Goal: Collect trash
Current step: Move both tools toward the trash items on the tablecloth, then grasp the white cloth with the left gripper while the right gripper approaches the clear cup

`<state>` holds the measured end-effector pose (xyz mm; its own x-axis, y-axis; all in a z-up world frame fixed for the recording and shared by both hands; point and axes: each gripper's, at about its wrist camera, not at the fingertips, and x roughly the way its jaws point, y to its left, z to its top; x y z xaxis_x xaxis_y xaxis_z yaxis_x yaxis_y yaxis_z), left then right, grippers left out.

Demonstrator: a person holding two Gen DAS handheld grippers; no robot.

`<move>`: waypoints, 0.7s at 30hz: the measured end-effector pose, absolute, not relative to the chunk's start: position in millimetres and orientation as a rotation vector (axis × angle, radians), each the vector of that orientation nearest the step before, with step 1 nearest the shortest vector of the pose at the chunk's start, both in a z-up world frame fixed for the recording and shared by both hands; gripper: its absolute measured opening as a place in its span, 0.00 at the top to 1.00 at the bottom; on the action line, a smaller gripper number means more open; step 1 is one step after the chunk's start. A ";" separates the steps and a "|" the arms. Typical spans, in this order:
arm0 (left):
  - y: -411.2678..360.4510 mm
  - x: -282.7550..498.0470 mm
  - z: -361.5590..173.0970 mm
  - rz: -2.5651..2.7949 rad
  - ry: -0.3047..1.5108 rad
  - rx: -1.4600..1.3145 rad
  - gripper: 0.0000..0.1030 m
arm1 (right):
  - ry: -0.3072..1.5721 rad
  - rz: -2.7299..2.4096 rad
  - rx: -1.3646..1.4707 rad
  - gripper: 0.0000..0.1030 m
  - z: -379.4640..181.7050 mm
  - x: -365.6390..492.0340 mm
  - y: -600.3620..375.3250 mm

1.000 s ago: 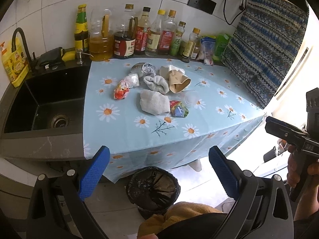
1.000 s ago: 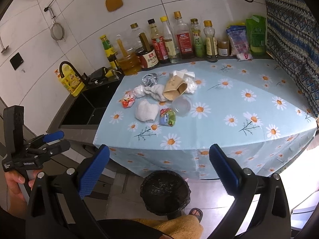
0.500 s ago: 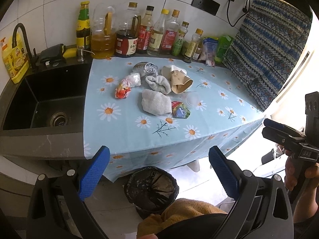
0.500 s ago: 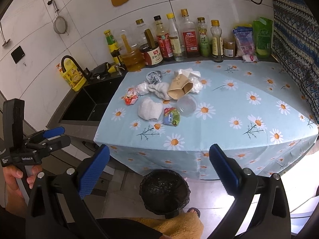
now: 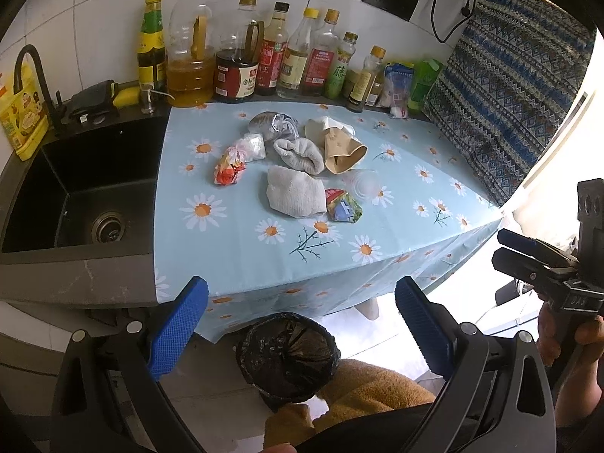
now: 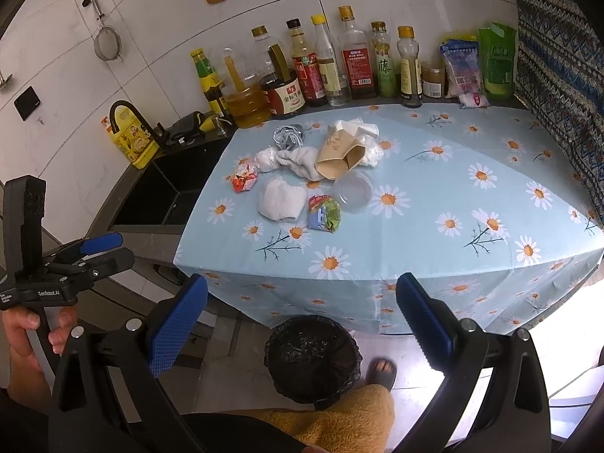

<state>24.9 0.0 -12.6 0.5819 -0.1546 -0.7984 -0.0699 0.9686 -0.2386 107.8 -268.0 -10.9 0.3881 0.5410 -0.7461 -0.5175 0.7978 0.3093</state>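
Trash lies in a cluster on the daisy-print tablecloth (image 5: 234, 249): two crumpled white cloths (image 5: 295, 191), a brown paper cup (image 5: 343, 150), a red wrapper (image 5: 227, 169), a green and red wrapper (image 5: 342, 205), a clear plastic lid (image 5: 362, 183) and a foil wad (image 5: 272, 124). A bin with a black liner (image 5: 288, 351) stands on the floor below the table's front edge; it also shows in the right wrist view (image 6: 312, 355). My left gripper (image 5: 302, 324) is open and empty above the bin. My right gripper (image 6: 302, 321) is open and empty, also short of the table.
A black sink (image 5: 75, 188) with a tap lies left of the table. Several sauce and oil bottles (image 5: 264, 60) line the back wall. A patterned cloth (image 5: 509, 94) hangs at the right. The person's foot (image 6: 381, 372) stands beside the bin.
Both grippers have moved slightly forward and closer to the table, so the trash looks a little larger. Both stay open and empty.
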 end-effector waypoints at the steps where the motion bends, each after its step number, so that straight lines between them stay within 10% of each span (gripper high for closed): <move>1: 0.0 27.1 -13.8 -0.048 0.956 -0.256 0.06 | 0.965 0.672 0.026 0.04 -12.4 110.4 -267.6; 21: -7.2 141.7 -81.6 0.017 1.114 -0.298 0.06 | 1.080 0.751 0.023 0.04 -64.0 221.3 -260.8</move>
